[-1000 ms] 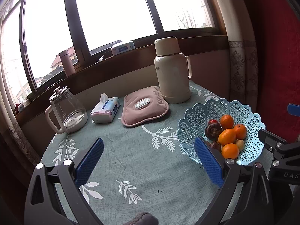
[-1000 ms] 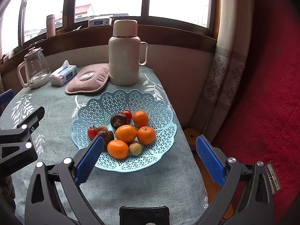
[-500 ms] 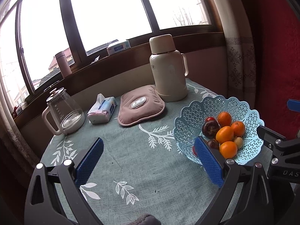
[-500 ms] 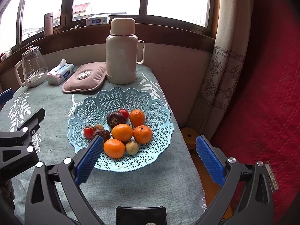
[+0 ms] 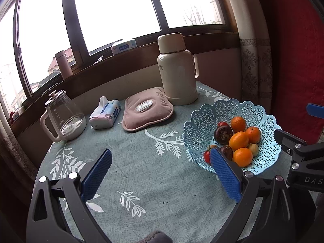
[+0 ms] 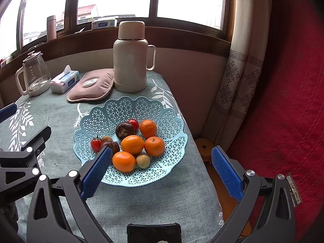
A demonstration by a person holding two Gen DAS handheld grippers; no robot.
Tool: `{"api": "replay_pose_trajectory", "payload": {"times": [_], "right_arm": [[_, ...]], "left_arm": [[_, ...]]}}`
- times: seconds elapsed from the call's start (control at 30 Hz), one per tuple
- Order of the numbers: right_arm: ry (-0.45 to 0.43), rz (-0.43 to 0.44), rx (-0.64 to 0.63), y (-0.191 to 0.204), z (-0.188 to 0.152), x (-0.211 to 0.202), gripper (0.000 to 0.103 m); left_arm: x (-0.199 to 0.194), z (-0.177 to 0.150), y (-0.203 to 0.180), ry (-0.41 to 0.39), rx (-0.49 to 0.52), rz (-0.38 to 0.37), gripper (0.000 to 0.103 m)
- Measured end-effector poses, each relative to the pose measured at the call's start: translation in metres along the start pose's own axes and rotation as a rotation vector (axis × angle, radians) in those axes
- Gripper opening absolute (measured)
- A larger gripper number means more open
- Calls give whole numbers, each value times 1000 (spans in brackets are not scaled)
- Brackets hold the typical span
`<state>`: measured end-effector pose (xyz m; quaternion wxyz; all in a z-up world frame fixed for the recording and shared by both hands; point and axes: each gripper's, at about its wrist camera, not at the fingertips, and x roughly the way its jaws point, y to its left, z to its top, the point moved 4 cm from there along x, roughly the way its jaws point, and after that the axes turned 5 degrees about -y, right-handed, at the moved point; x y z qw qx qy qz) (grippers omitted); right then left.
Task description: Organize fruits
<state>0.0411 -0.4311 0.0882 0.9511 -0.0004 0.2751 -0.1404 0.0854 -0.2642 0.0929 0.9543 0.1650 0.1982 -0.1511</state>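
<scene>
1. The table (image 5: 172,182), under a green leaf-print cloth, carries everything.
2. A cream thermos (image 6: 130,60) stands at the back, a pink heating pad (image 6: 91,87) just beside it.
3. The light-blue lattice fruit basket (image 6: 162,113) sits near the table's right edge.
4. Left gripper (image 5: 160,172): jaws spread wide, empty, above bare cloth just left of the basket.
5. Right gripper (image 6: 162,170): jaws spread wide, empty, above the basket's near rim.
6. In the basket lie four oranges (image 6: 132,144), dark passion fruits (image 6: 124,130), tomatoes (image 6: 96,144) and a small pale fruit (image 6: 143,161).
</scene>
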Motion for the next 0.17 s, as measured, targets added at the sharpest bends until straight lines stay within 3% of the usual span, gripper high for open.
{"api": "replay_pose_trajectory", "payload": {"times": [0.17], "right_arm": [[13,20,-20,16,-4,2,100]], "left_arm": [[2,-14,15,33,-27,18,97]]}}
